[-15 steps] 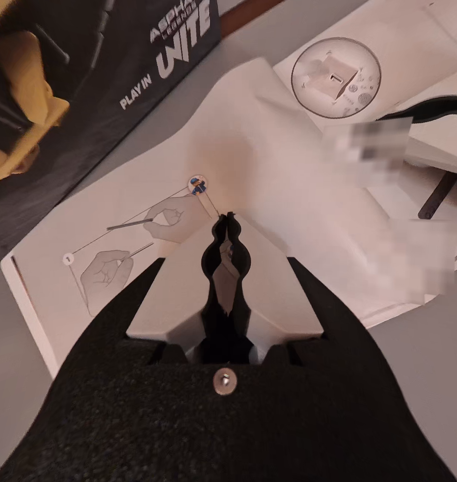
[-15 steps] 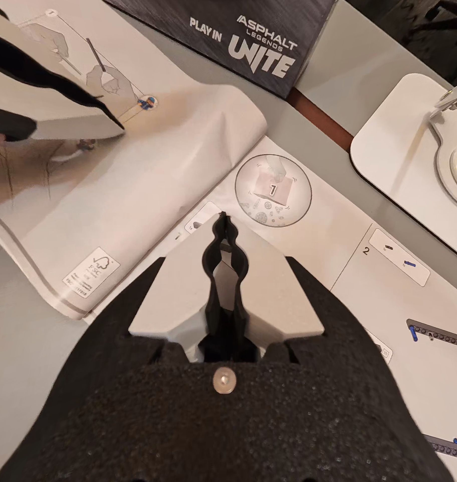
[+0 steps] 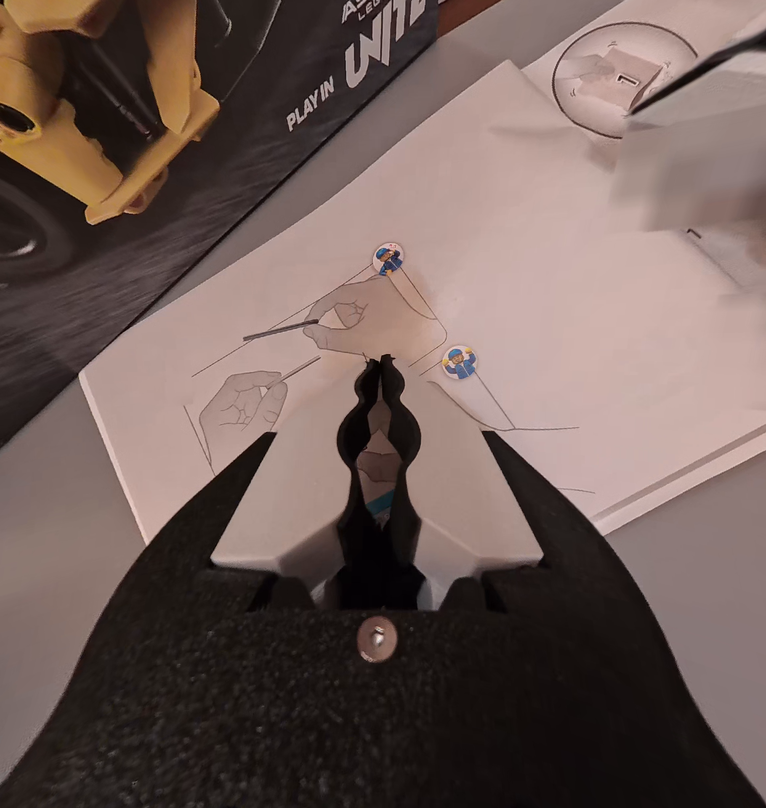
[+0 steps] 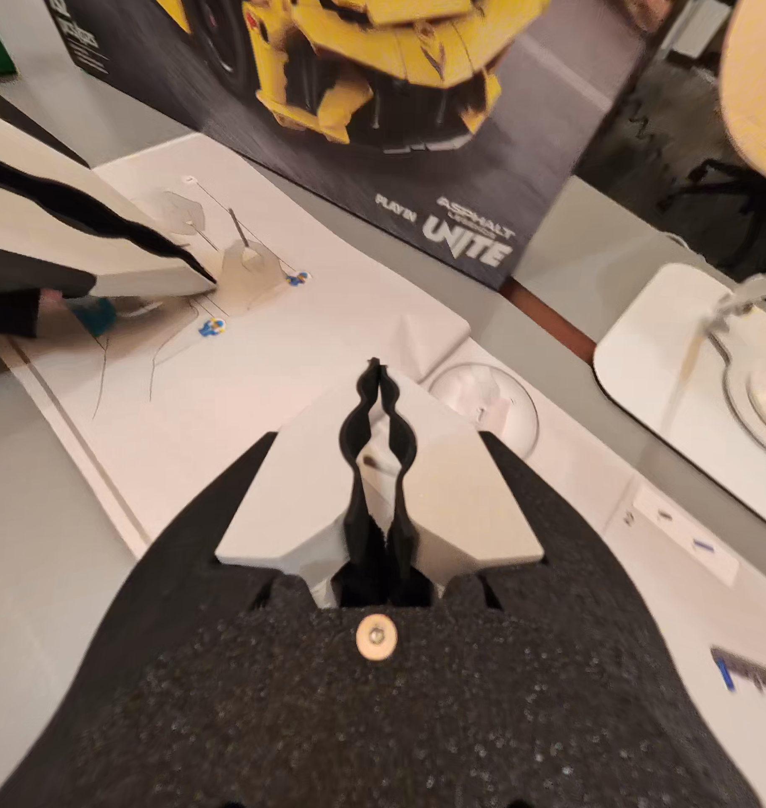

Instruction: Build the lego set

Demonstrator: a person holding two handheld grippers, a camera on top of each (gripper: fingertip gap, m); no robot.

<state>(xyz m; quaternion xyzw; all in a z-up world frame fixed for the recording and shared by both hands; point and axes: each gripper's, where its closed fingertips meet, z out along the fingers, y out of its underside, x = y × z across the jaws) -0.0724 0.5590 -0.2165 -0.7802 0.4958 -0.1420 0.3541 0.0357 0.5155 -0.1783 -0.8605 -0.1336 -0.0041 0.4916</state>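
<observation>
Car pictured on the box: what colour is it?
Yellow car, on a dark box; clearest in the right wrist view.

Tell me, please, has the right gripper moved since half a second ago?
Yes. The right gripper has swung left, away from the circle drawing on the booklet.

A grey table (image 3: 44,503) carries everything. An open white booklet (image 3: 525,245) lies flat on it across the middle of the left wrist view, its near corner at the left edge of the frame; in the right wrist view the same booklet (image 4: 285,393) runs from the left edge to the lower right. A dark box (image 4: 416,144) printed with a yellow car rests on the table just beyond the booklet, filling the upper left of the left wrist view (image 3: 132,196) and the top of the right wrist view. At the right edge of the right wrist view a white rounded tray (image 4: 648,363) sits on the table, apart from the booklet.
</observation>
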